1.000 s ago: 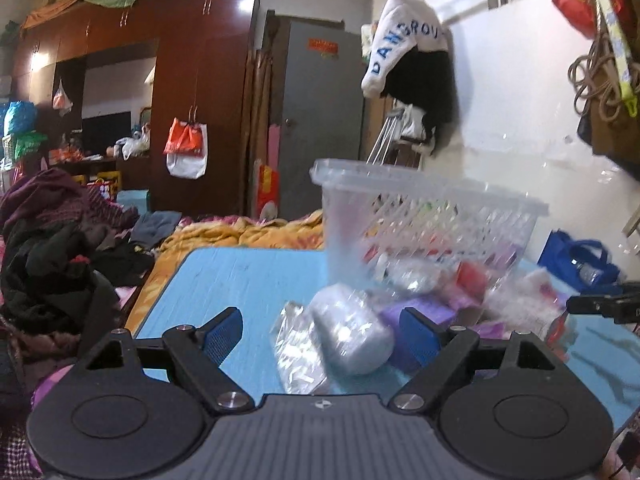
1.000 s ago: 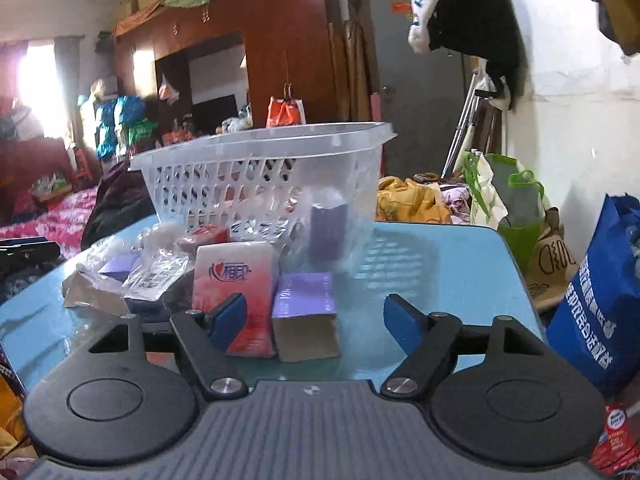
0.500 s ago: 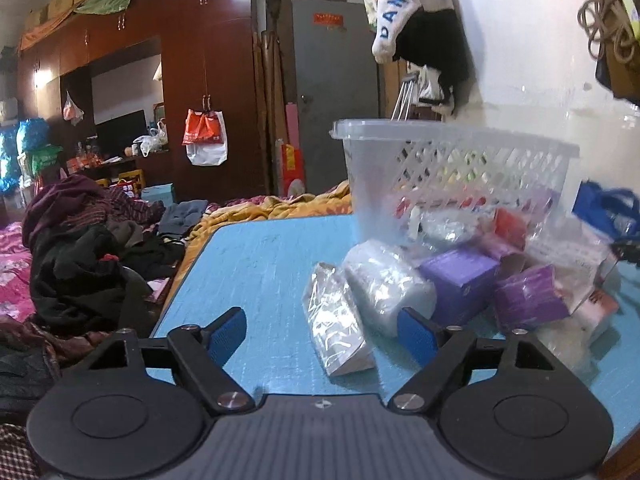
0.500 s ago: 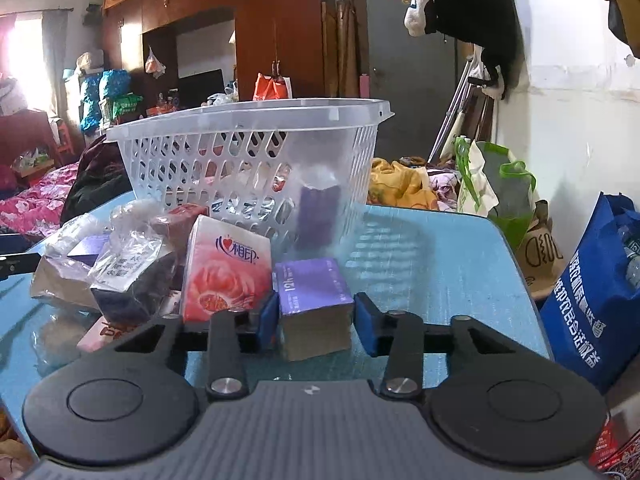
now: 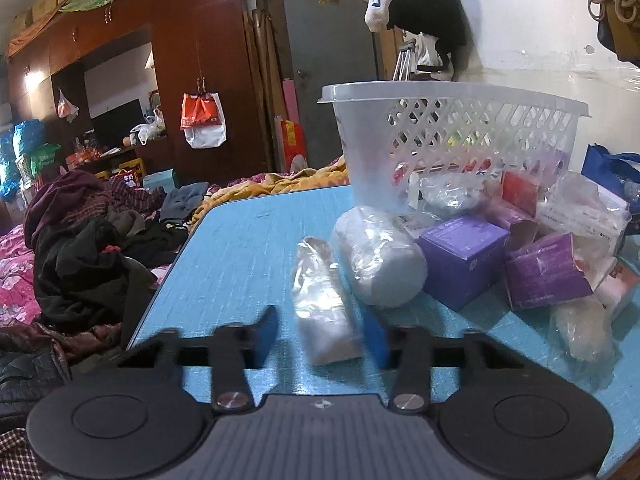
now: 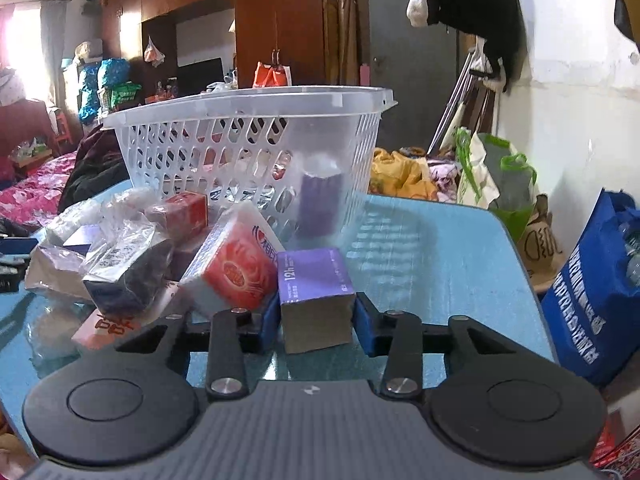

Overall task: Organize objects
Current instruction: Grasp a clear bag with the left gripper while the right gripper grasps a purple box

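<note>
A clear lattice basket [image 5: 460, 92] stands at the back of the blue table [image 5: 248, 248], with a heap of packets and boxes in front of it. My left gripper [image 5: 322, 326] straddles a flat clear packet [image 5: 320, 300] lying on the table. Its jaws are closing; the right pad is against the packet and a gap shows at the left pad. My right gripper [image 6: 316, 312] is shut on a purple box [image 6: 312, 276], both pads pressed on its sides, just in front of the basket [image 6: 248, 100].
A white wrapped roll [image 5: 380, 256] and purple boxes [image 5: 464, 256] lie right of the clear packet. A red tissue pack [image 6: 236, 264] leans against the held box. Clothes [image 5: 80, 248] are heaped left of the table; a blue bag [image 6: 592, 300] hangs at its right edge.
The left jaws went from wide to narrow around the clear packet. The right jaws closed from open onto the purple box and stay there.
</note>
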`<state>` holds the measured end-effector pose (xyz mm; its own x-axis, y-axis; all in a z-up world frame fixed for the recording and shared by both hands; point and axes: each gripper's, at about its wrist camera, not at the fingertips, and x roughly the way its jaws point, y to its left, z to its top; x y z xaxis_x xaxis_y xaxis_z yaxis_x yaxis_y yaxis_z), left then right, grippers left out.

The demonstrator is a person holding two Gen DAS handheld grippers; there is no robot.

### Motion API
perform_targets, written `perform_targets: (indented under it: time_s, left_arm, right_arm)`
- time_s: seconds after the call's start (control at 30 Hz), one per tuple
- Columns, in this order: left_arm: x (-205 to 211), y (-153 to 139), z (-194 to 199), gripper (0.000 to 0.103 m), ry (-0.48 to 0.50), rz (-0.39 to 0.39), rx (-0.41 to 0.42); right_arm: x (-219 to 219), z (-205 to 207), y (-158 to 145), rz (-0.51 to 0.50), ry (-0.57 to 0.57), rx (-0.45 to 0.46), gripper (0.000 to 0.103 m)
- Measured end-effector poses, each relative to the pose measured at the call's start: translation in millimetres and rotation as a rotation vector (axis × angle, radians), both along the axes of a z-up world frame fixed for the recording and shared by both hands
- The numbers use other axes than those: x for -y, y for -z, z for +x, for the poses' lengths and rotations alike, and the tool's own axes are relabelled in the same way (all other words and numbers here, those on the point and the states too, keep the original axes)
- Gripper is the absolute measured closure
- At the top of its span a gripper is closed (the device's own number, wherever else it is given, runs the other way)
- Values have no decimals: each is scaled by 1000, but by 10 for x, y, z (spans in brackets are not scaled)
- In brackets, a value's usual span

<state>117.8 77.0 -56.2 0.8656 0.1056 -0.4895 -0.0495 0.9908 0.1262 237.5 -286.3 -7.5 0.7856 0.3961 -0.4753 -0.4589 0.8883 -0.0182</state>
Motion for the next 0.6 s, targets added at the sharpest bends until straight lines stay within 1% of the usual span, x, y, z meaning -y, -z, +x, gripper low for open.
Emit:
perform_targets:
  time_s: [0.07,0.23,0.27,0.37,0.47,0.6]
  left_arm:
    - [-6,3,-18,66,-12,7,24]
    - [35,-74,-179,66,10,5,130]
    - [40,-81,-194,66,10,1,138]
    - [39,-95,-212,66,11,-24,146]
    - [19,-69,-192,66,10,-30,133]
    - [1,-24,-138,66,8,-23,86]
  right_arm:
    - [13,-53,-8,5,7,32,60]
    - [45,-113,-42,27,11,78,60]
    - [47,-123,-51,31,13,87,60]
    - [58,-147,-59,39,21,110,60]
    - [55,-145,-66,43,23,116,60]
    - [35,-139,-59,37,19,113,60]
